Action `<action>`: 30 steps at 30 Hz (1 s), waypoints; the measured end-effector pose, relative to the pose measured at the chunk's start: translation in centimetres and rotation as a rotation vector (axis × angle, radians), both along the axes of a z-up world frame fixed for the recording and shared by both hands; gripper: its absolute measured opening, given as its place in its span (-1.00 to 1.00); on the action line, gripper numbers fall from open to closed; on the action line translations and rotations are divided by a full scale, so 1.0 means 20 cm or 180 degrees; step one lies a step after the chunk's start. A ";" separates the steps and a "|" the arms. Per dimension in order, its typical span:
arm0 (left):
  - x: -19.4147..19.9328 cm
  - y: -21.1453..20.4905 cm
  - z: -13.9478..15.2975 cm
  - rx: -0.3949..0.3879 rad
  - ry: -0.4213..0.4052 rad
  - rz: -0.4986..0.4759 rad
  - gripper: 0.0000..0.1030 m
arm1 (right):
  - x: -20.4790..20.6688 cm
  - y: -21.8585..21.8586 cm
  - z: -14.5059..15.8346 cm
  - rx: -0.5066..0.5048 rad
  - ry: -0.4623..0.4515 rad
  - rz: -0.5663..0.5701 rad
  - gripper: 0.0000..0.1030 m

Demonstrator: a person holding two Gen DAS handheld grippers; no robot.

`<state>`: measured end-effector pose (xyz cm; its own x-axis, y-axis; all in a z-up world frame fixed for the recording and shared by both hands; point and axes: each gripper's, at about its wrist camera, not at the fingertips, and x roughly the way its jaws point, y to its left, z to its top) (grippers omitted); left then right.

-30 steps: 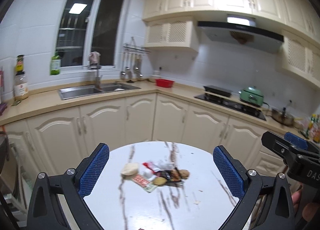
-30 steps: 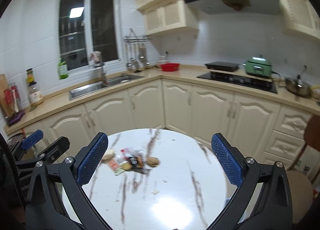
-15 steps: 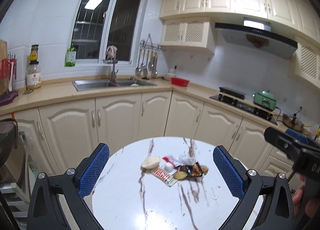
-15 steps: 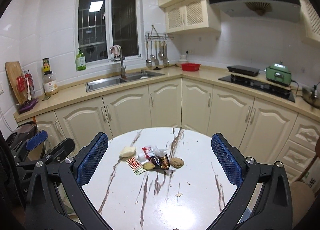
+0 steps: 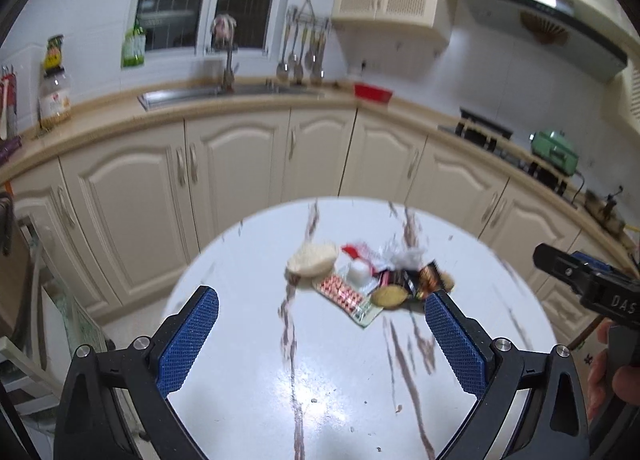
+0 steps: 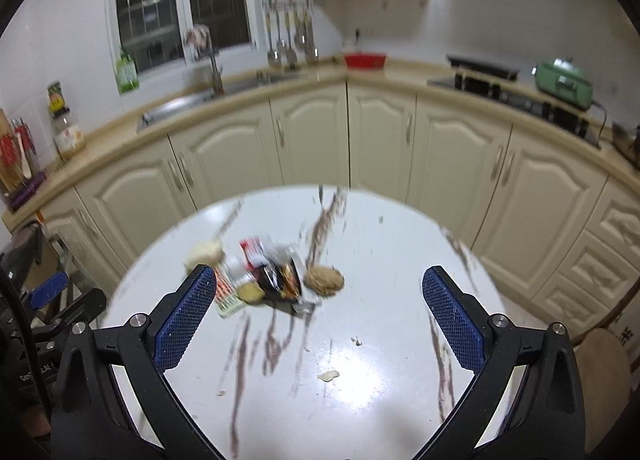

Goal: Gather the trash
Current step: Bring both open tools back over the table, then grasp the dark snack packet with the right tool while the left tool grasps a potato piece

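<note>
A small heap of trash (image 5: 366, 280) lies on the round white marble table (image 5: 240, 260): a pale bun (image 5: 312, 259), a red-dotted wrapper (image 5: 344, 294), dark snack packets (image 5: 420, 280) and crumpled white paper. It also shows in the right wrist view (image 6: 268, 278), with a brown cookie (image 6: 324, 280) at its right. My left gripper (image 5: 320, 332) is open and empty above the table, short of the heap. My right gripper (image 6: 318, 312) is open and empty too, with the heap near its left finger.
Cream kitchen cabinets (image 5: 240, 164) curve behind the table, with a sink (image 5: 224, 94), a red bowl (image 5: 372, 92) and a stove (image 5: 484, 130) on the counter. Crumbs (image 6: 330, 375) lie on the table's near part. A rack (image 5: 24, 260) stands at the left.
Both grippers have moved closer to the table and tilted down; the trash heap now looks larger and nearer the fingertips. Both stay open.
</note>
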<state>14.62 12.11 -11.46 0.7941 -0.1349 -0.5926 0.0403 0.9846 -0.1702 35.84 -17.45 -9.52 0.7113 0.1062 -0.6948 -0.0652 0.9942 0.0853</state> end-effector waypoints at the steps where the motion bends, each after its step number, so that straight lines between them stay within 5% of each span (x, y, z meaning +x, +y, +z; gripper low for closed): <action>1: 0.05 -0.01 -0.02 0.0008 0.0061 -0.0010 0.96 | 0.03 0.00 -0.04 0.0007 0.0066 0.0010 1.00; 13: 0.63 -0.09 -0.13 0.0027 0.0476 -0.0080 0.96 | 0.40 0.10 -0.53 0.0031 0.0745 0.0346 0.53; 21: 0.87 -0.10 -0.19 0.0028 0.0572 -0.0086 0.95 | 0.50 0.23 -0.59 -0.0140 0.0685 0.0591 0.14; 25: 0.97 -0.12 -0.21 0.0014 0.0584 -0.0091 0.95 | 0.49 0.24 -0.55 -0.0096 0.0707 0.0729 -0.54; 30: 0.99 -0.13 -0.24 0.0013 0.0589 -0.0109 0.95 | 0.51 0.28 -0.66 -0.0052 0.0894 0.0838 -0.49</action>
<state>34.44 9.42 -16.20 0.6665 -0.1572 -0.7287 0.0420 0.9839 -0.1738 45.99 -11.92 -22.66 0.4429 0.2473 -0.8618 -0.2947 0.9479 0.1205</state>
